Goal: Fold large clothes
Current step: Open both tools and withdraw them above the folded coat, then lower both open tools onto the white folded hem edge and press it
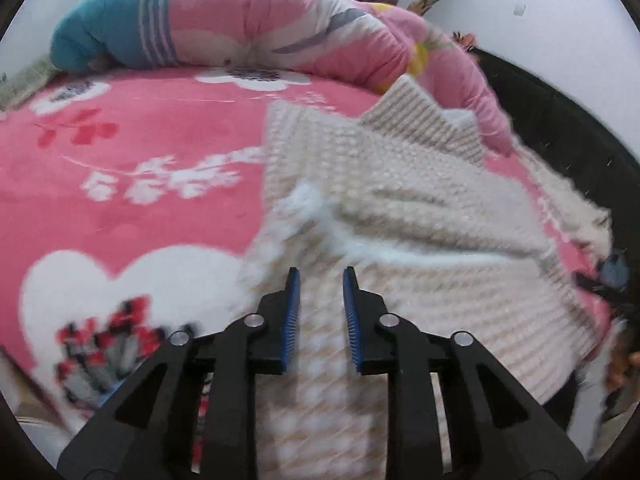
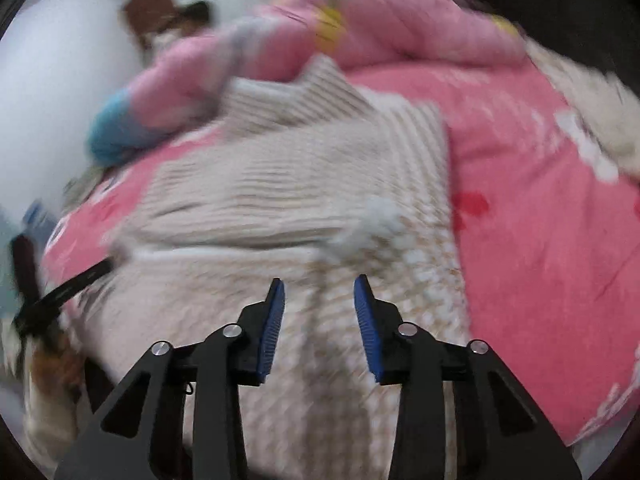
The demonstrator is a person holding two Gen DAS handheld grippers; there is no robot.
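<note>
Both your tools, the left tool (image 1: pixel 321 276) and right tool (image 2: pixel 319 284), hang spread and pinch nothing; the knit sweater (image 1: pixel 400 216) lies right below, stretching toward the frame's top.

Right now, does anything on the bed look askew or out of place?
Yes. The beige knit sweater lies crooked on the pink bedspread, its upper part bunched in ridges and one edge propped against the rolled quilt. Both the left gripper and right gripper hover open, empty.
</note>
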